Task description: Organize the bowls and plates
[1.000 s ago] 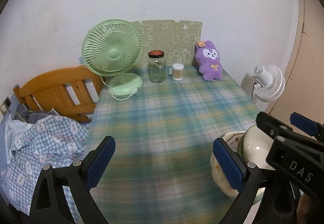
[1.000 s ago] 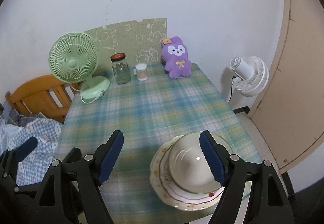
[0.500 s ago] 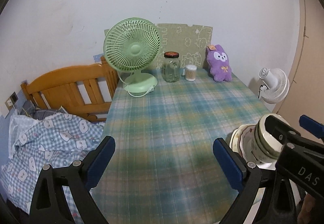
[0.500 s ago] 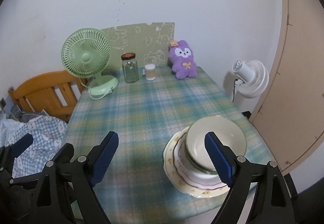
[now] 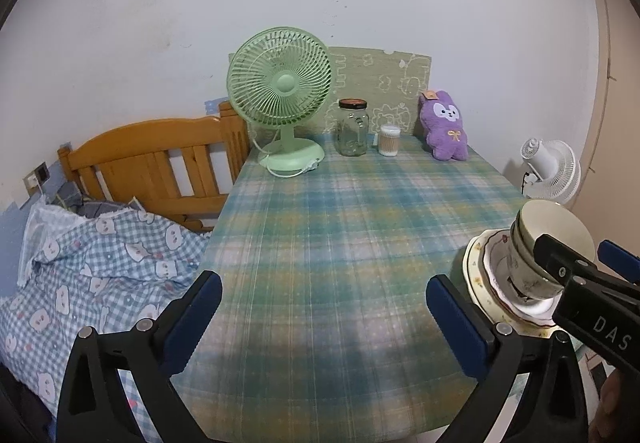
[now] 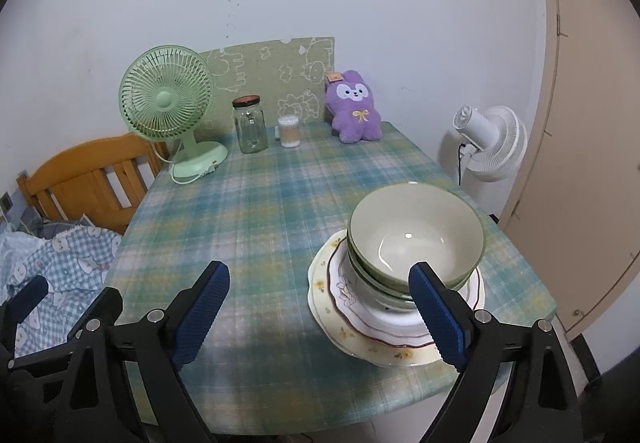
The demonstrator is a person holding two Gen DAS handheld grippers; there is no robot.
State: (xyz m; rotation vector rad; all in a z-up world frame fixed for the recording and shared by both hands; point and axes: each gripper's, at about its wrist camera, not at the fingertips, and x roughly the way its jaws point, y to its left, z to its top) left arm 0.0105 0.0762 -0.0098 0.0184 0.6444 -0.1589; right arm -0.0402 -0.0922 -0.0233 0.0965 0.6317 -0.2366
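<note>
I'm looking into a home bedroom: a wooden bed frame [image 5: 152,163] with a checked quilt [image 5: 92,267] sits left of the plaid-clothed counter [image 5: 340,243], and a green desk fan [image 5: 282,99], a glass jar [image 5: 353,127] and a purple plush toy [image 5: 444,125] line its far edge.

soft, even indoor light; a small glare spot sits inside the glossy pale-green ceramic bowl [image 6: 416,243]. fisheye bends the edges, corners go black, and the near plaid-clothed bench [image 5: 340,263] looks slightly soft.
</note>
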